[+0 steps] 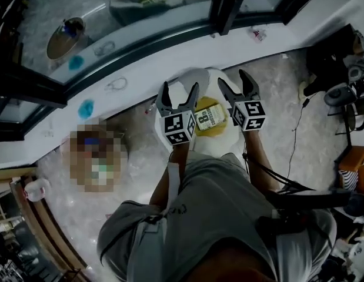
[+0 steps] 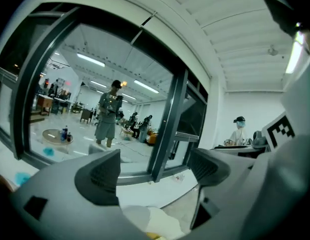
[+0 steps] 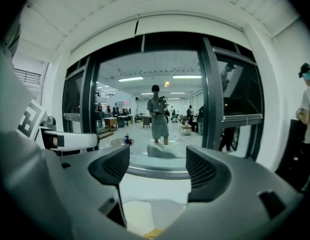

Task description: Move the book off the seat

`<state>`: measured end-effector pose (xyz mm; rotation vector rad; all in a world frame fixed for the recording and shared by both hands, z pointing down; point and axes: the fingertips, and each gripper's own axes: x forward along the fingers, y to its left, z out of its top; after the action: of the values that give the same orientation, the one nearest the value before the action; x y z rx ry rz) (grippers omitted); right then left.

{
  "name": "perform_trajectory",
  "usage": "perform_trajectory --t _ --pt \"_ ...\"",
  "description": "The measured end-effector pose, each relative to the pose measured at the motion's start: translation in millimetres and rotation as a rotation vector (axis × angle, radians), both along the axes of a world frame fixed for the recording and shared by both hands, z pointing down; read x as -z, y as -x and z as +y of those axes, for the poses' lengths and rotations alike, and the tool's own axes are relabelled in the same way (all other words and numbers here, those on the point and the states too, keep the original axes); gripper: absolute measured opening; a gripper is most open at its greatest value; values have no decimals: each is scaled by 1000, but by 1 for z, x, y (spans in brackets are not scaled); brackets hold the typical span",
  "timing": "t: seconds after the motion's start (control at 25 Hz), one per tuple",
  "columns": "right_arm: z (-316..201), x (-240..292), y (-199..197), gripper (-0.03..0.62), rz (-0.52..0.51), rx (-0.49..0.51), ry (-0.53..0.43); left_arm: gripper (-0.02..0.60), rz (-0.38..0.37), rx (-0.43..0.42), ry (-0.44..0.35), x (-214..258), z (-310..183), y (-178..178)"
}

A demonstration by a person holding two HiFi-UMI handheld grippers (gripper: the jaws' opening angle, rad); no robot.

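Approach, by the look of it: the left gripper (image 1: 180,96) and right gripper (image 1: 233,86) hover over the white seat (image 1: 200,78), jaws spread and empty; the yellow book (image 1: 210,117) lies on it just below them. Next they need to dip and close on the book's edges (I judge); the grippers cover its sides, so its thickness is unclear.

Paper book (image 1: 209,117); smooth white seat (image 1: 219,145); glossy stone floor (image 1: 277,96)
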<state>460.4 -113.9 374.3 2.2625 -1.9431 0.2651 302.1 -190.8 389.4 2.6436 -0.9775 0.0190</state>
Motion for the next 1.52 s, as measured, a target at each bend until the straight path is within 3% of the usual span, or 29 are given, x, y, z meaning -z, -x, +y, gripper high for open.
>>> perform_trajectory --t 0.12,0.36,0.52,0.64,0.92,1.08,1.32,1.52 --pt "-15 4 0 357 10 67 -13 448 -15 51 27 -4 2 1" --pt "-17 -14 -46 357 -42 99 23 448 -84 94 69 -22 7 -29" --pt "-21 -47 -68 357 -42 116 42 448 -131 94 81 -57 4 -45" --pt "-22 -89 -90 357 -80 108 74 448 -183 92 150 -102 5 -62" --pt "-30 -228 -120 357 -116 81 182 448 -231 70 285 -245 -10 -108" --pt "-9 -350 -123 359 -153 110 331 449 -297 48 394 -353 9 -121" --pt "18 -529 -124 359 -194 145 518 449 -390 -2 586 -526 46 -119" --pt "39 -654 -120 359 -240 155 625 449 -415 0 719 -650 71 -107"
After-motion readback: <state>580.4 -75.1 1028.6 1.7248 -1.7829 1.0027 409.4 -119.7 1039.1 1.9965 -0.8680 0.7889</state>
